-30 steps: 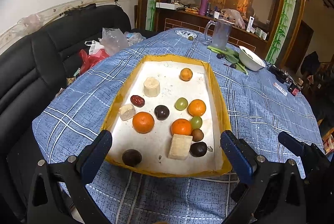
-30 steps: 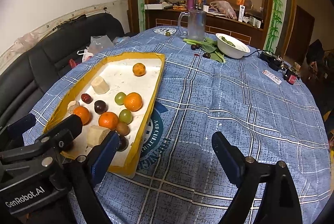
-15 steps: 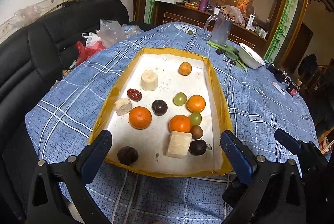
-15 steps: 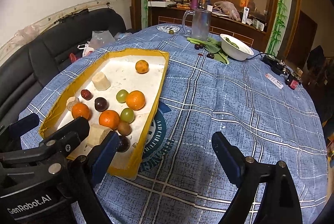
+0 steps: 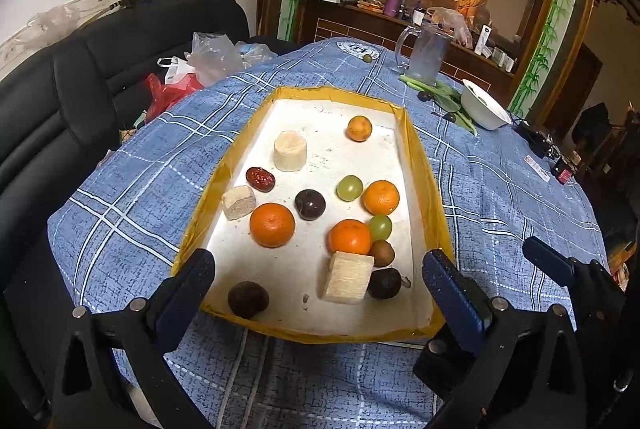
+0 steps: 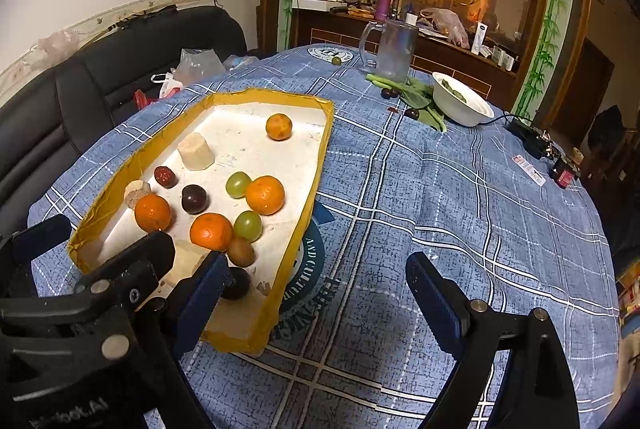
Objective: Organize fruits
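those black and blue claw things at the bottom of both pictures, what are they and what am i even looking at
They are two hand-held grippers, one in each of a person's hands; no robot arm is involved. Each carries a wide-angle camera looking forward along its two fingers, so one picture comes from the left gripper and the other from the right gripper. Both are open and hold nothing.

Below is a table with a blue checked cloth. On it sits a yellow-rimmed tray of scattered fruit: four oranges, two green grapes, a red date, dark round fruits and pale cut chunks. Farther back stand a white bowl and a glass mug. In the right gripper's picture, the left gripper shows at the lower left.
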